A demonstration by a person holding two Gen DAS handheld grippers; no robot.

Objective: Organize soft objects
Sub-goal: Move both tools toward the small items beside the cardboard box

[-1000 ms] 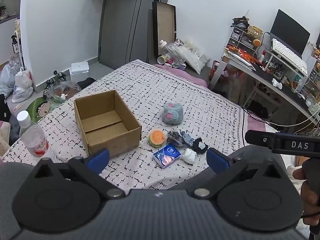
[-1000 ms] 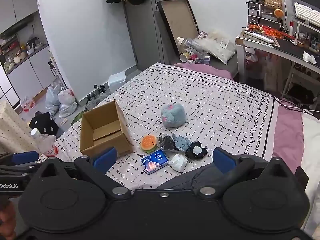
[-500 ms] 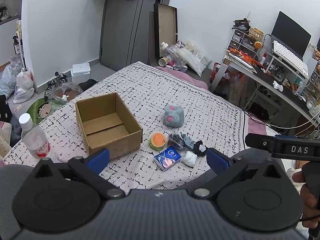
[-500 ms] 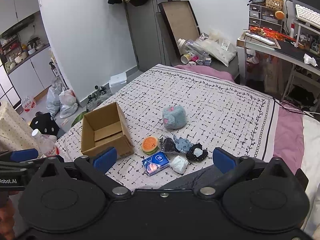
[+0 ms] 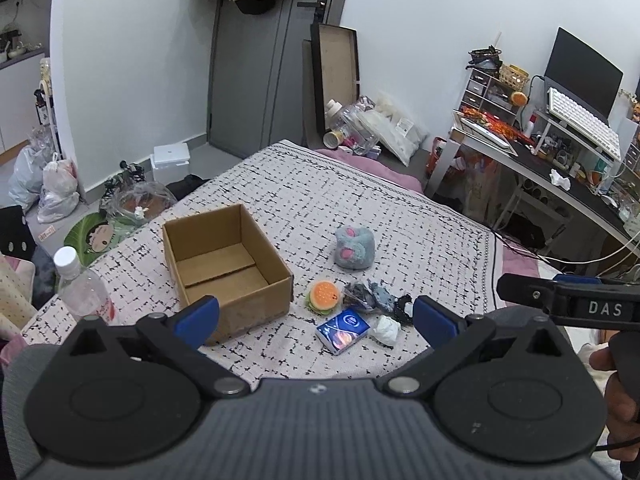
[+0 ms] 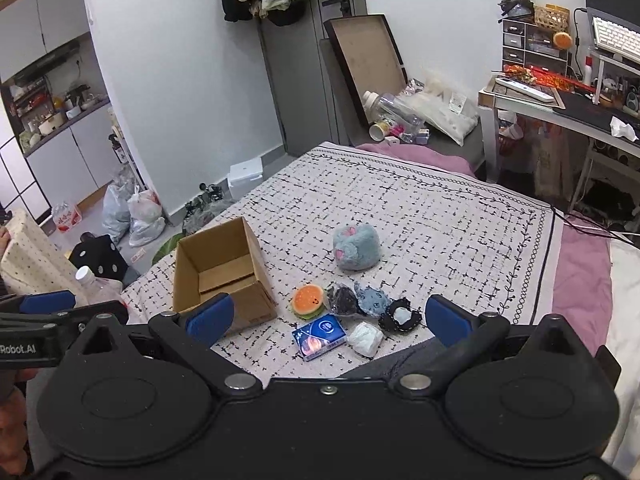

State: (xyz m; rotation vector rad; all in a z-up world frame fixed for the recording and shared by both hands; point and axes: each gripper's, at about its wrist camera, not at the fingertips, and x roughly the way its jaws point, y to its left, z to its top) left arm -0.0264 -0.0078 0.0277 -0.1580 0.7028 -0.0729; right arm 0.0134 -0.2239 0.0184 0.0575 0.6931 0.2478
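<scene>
An open, empty cardboard box [image 5: 224, 258] [image 6: 222, 270] sits on the patterned bed cover. Right of it lie a burger plush [image 5: 323, 297] [image 6: 308, 299], a grey-blue plush [image 5: 354, 247] [image 6: 356, 247], dark and blue soft pieces [image 5: 370, 296] [image 6: 360, 299], a black-rimmed piece [image 6: 400, 315], a white wad [image 5: 386, 330] [image 6: 366, 338] and a blue tissue pack [image 5: 342, 330] [image 6: 319, 336]. My left gripper [image 5: 316, 318] is open and empty, held above the bed's near edge. My right gripper [image 6: 326, 318] is open and empty beside it.
A water bottle [image 5: 82, 286] stands left of the box. The bed cover [image 5: 320, 200] stretches back toward a door. A cluttered desk [image 5: 560, 160] is at the right, bags and clutter on the floor at the left.
Both grippers have drawn back and up a little, so the box and soft objects look smaller and farther. Nothing on the bed has moved.
</scene>
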